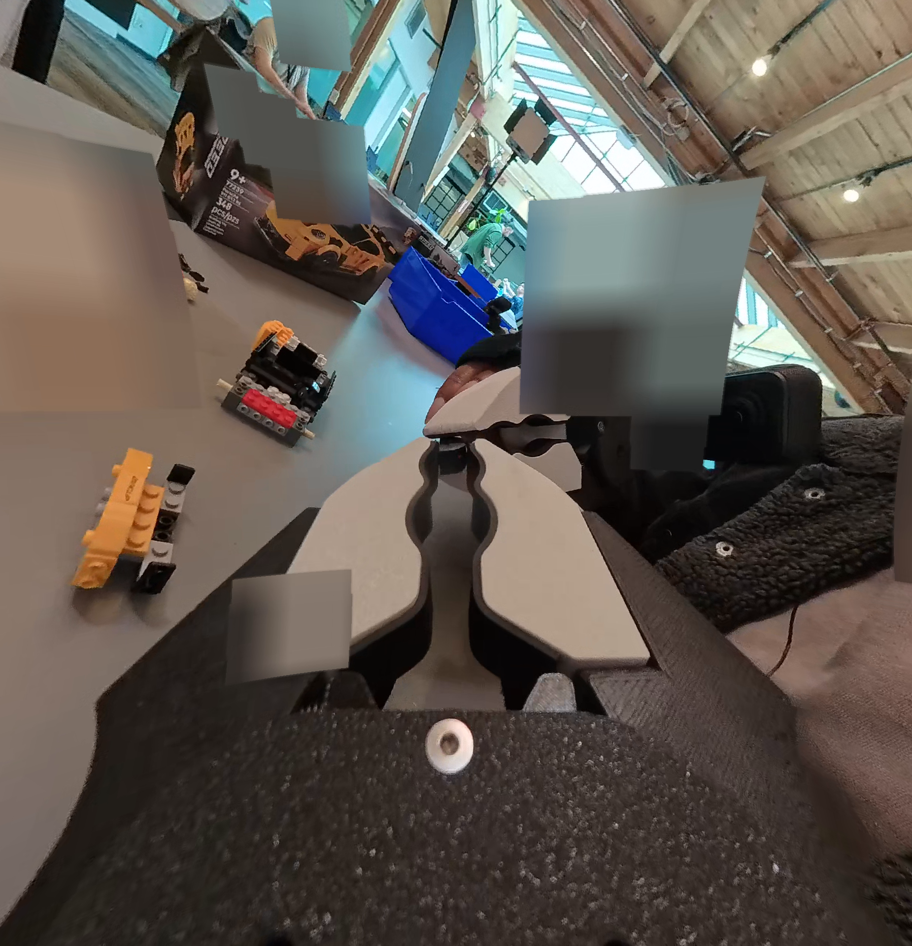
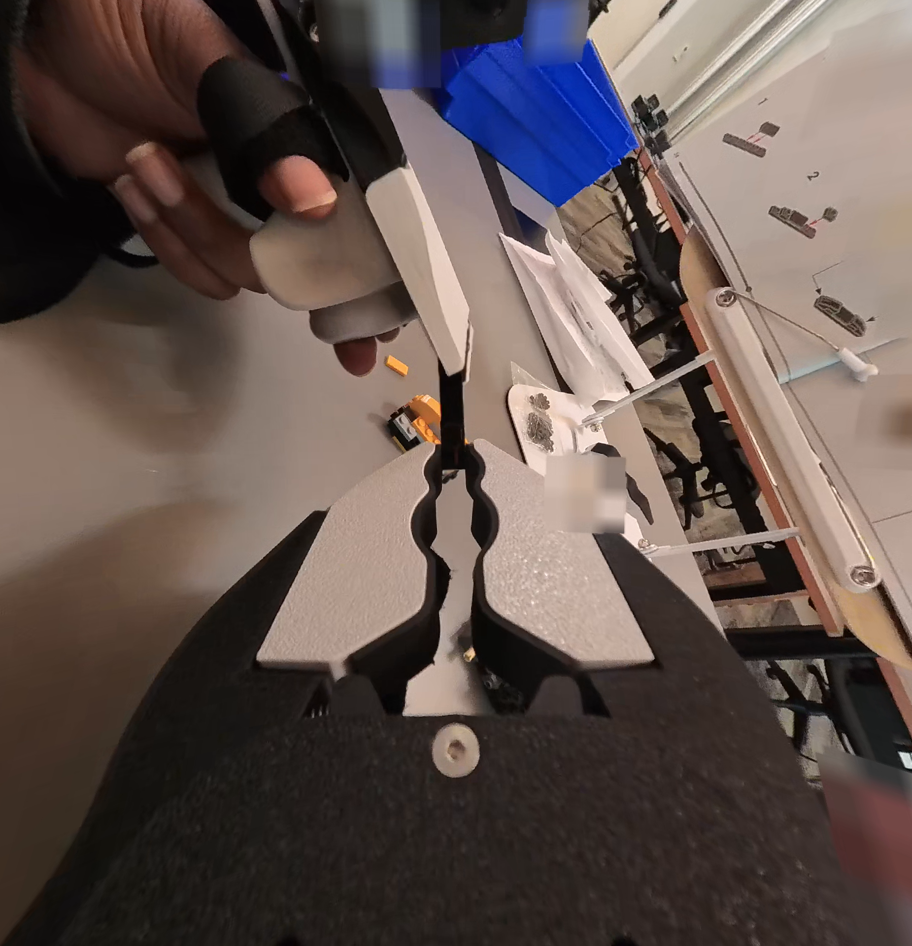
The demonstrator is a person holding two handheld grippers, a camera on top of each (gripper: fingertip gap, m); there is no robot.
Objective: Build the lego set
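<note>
Up in air above grey desk (image 1: 341,460): left claw (image 1: 449,457) and right claw (image 2: 452,457) both pinching same small black lego piece (image 2: 451,409), tip to tip. Looks like mid-air handover or joining two bits, can't tell which. Next move probably needs steady push, no twisting. Further out on desk: orange-and-black brick strip (image 1: 128,522), then black-and-red chassis block (image 1: 282,389), dark lego box (image 1: 269,205) at back.

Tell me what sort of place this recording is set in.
Probably a large open workshop or studio hall: a sloped exposed timber-plank ceiling, a studio light panel on a stand, and a grey worktable with a blue plastic parts bin.
</note>
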